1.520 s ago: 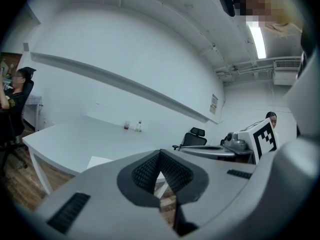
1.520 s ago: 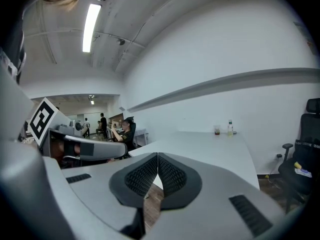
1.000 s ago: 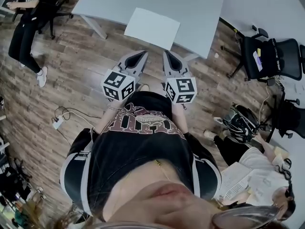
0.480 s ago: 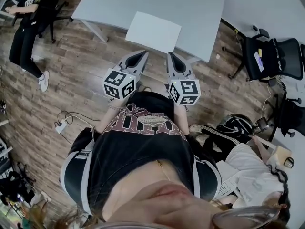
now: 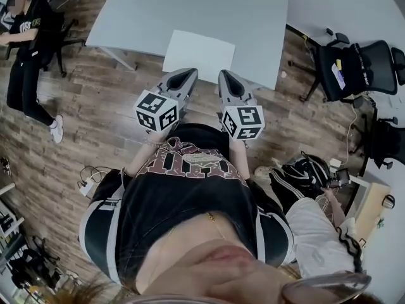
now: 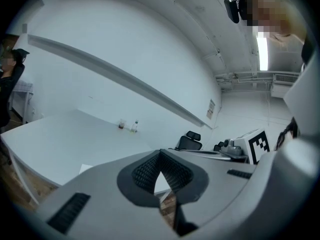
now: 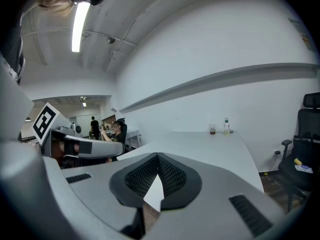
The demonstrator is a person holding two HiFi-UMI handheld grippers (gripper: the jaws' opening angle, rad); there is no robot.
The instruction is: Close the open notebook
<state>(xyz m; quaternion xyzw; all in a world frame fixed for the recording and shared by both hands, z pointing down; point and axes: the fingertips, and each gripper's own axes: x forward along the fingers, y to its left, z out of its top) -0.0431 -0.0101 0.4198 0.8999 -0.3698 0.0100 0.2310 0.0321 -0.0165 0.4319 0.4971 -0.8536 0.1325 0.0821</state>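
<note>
The notebook [image 5: 199, 56] shows as a flat white rectangle near the front edge of the pale grey table [image 5: 158, 11]. Whether it lies open or closed I cannot tell. My left gripper [image 5: 188, 73] and right gripper [image 5: 224, 75] are held side by side before my chest, over the wooden floor, short of the table edge. Both point at the notebook. In the left gripper view the left gripper [image 6: 160, 154] is shut on nothing, with a white corner of the notebook [image 6: 86, 168] beyond it. In the right gripper view the right gripper [image 7: 158, 156] is likewise shut and empty.
A black office chair [image 5: 354, 71] stands right of the table. One person [image 5: 25, 56] sits at the far left, another [image 5: 316, 227] crouches at my right beside a dark bag [image 5: 310, 170]. Cables [image 5: 95, 173] lie on the floor. A cup and a small bottle [image 6: 127, 126] stand at the table's far end.
The table and notebook have drawn slightly nearer and shifted left in the head view. Both grippers stay together and shut. The person at my right has shifted.
</note>
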